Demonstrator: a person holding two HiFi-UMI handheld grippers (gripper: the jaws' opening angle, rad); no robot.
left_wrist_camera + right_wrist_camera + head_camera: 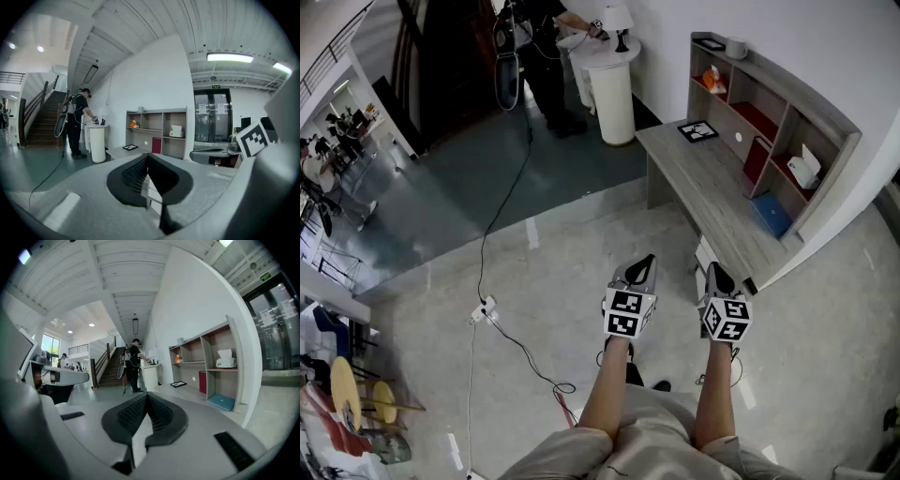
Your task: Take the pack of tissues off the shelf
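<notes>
The pack of tissues [803, 169] is a white box with a sheet sticking up, standing in a right-hand compartment of the wooden shelf [825, 112] on the desk. It shows too in the left gripper view as the tissue pack [176, 131] and in the right gripper view [226, 359]. My left gripper [643, 268] and right gripper [717, 276] hang side by side over the floor, well short of the desk [703, 183]. Both are shut and hold nothing; in their own views the left gripper [147, 157] and the right gripper [146, 397] have their jaws pressed together.
The shelf also holds an orange object [712, 79], a dark red folder [757, 157] and a blue book [771, 214]. A framed marker card [697, 131] lies on the desk. A person [546, 56] stands at a white round pedestal [613, 89]. A black cable [502, 206] runs over the floor.
</notes>
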